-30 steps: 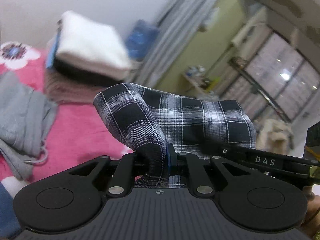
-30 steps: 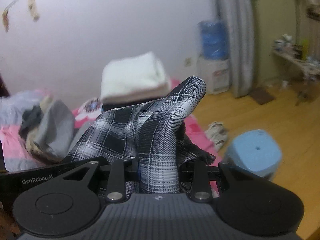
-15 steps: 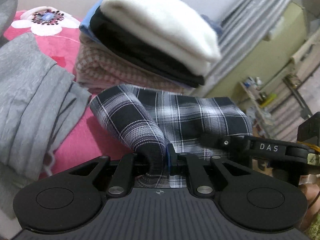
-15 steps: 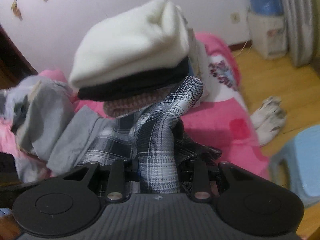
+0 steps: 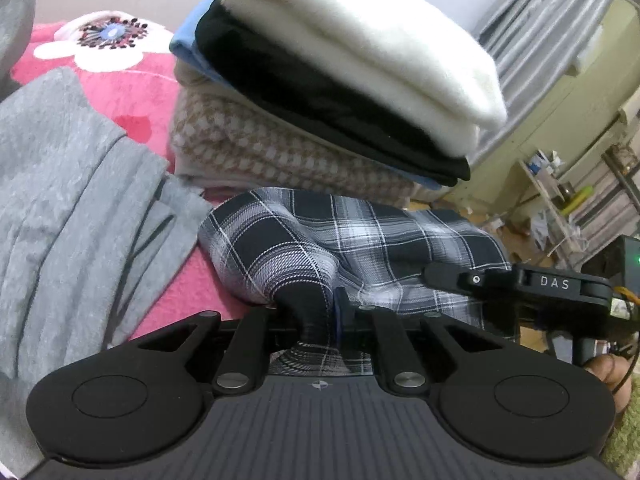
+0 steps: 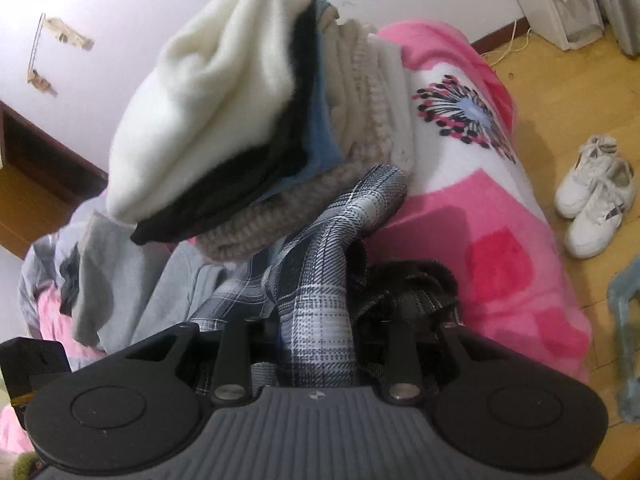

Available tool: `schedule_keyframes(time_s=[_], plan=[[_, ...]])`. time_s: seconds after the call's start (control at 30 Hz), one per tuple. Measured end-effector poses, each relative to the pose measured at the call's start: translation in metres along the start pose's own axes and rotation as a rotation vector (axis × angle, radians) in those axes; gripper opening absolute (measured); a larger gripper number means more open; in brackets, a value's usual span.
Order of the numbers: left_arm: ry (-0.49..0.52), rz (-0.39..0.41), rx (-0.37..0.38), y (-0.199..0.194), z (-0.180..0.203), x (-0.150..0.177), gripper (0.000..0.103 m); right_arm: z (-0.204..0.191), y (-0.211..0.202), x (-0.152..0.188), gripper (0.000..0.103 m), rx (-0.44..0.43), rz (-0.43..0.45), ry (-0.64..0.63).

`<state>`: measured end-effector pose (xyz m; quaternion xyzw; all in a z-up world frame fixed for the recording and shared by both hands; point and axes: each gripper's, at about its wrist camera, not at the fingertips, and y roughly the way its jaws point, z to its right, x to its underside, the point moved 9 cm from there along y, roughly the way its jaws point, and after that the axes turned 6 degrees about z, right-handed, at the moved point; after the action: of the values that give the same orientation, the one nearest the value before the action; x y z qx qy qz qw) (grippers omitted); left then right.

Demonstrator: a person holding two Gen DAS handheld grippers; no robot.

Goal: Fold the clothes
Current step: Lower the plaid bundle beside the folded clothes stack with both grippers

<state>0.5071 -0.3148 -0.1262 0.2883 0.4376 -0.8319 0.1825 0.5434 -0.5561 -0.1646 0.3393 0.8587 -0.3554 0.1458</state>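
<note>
On the pink flowered blanket (image 5: 132,92) of the bed, a black-and-white plaid garment (image 5: 360,240) lies bunched just in front of a stack of folded clothes (image 5: 328,92). Left tongs (image 5: 320,312): nearly pressed together, pinching a gathered fold of the plaid cloth at its near edge. Right tongs (image 6: 320,328): partly spread, clamped on a thick roll of the same plaid garment (image 6: 320,280), which rises from between the fingers toward the stack. Stack, top to bottom: white fleece, black, blue, then a beige houndstooth piece at the base; the plaid cloth's far end touches or nearly touches that base. Left of the plaid garment lies a rumpled grey garment (image 5: 72,208). Right wrist view: wooden floor beside the bed, with a pair of white sneakers (image 6: 592,196).
</note>
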Motion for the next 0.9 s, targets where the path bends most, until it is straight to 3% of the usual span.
schedule_keyframes(time_s=[0.17, 0.27, 0.4, 0.53, 0.63, 0.73, 0.9], plan=[[0.002, 0.015, 0.010, -0.009, -0.004, -0.006, 0.011, -0.008, 0.003, -0.006, 0.032, -0.077, 0.003, -0.003], [-0.020, -0.010, -0.010, 0.003, -0.016, -0.002, 0.012, 0.006, 0.017, -0.007, 0.033, -0.080, -0.020, 0.025], [-0.133, -0.074, 0.017, 0.019, -0.029, 0.003, 0.025, 0.033, 0.028, -0.007, 0.038, -0.067, -0.062, 0.120], [-0.209, -0.143, 0.039, 0.015, -0.033, 0.007, 0.056, 0.039, 0.021, -0.005, 0.049, -0.077, -0.091, 0.175], [-0.249, -0.205, 0.051, 0.007, -0.035, 0.016, 0.064, 0.042, 0.006, -0.001, 0.063, -0.067, -0.098, 0.202], [-0.268, -0.263, 0.058, 0.000, -0.036, 0.028, 0.067, 0.047, -0.014, 0.007, 0.071, -0.060, -0.096, 0.239], [-0.230, -0.336, 0.058, -0.007, -0.034, 0.048, 0.067, 0.051, -0.040, 0.039, 0.077, -0.037, -0.144, 0.263]])
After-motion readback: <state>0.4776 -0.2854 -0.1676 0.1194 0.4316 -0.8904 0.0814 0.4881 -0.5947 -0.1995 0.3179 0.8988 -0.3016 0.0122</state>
